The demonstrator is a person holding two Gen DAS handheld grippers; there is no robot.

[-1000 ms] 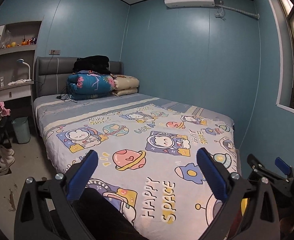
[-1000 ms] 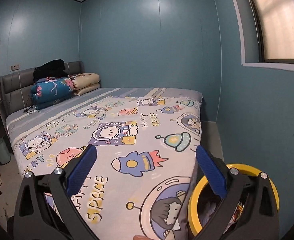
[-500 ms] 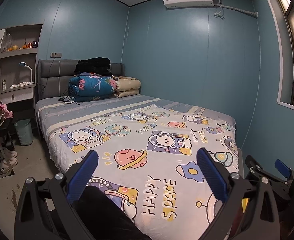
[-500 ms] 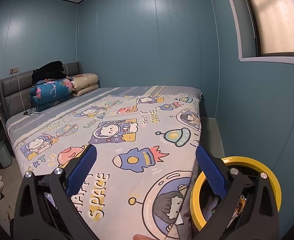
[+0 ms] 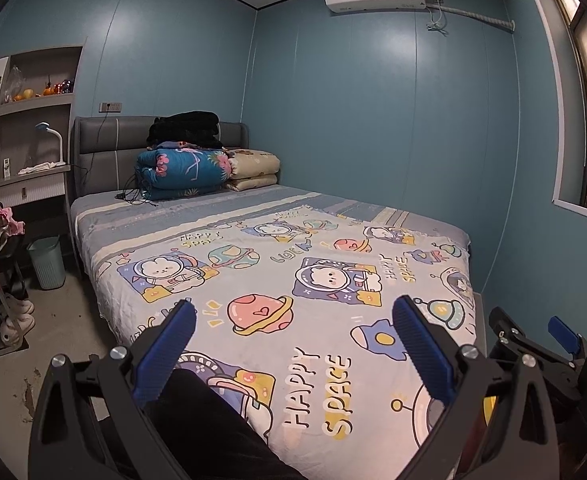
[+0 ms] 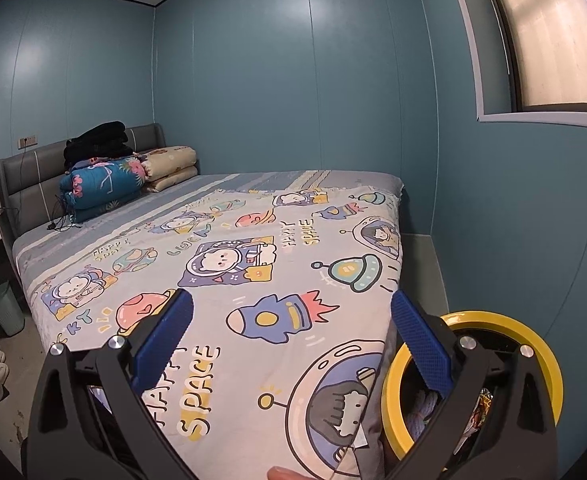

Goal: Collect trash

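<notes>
We've got both grippers spread wide, nothing held: left gripper point(image 5: 293, 344), right gripper point(image 6: 291, 336), hovering over the bed point(image 6: 221, 240). Yellow-rimmed trash bin point(image 6: 533, 344) sits on the floor just beside the bed's corner, low-right of the right gripper, w/ wrappers inside. Right is nearer, we'd judge.

Pale blue bedspread point(image 5: 277, 280) printed with cartoon astronauts, planets and rockets; yellow-rimmed round bin point(image 6: 541, 356); teal floral rolled quilt point(image 5: 181, 172); blue-green painted walls point(image 5: 353, 120); mint ribbed wastebasket point(image 5: 47, 262)
</notes>
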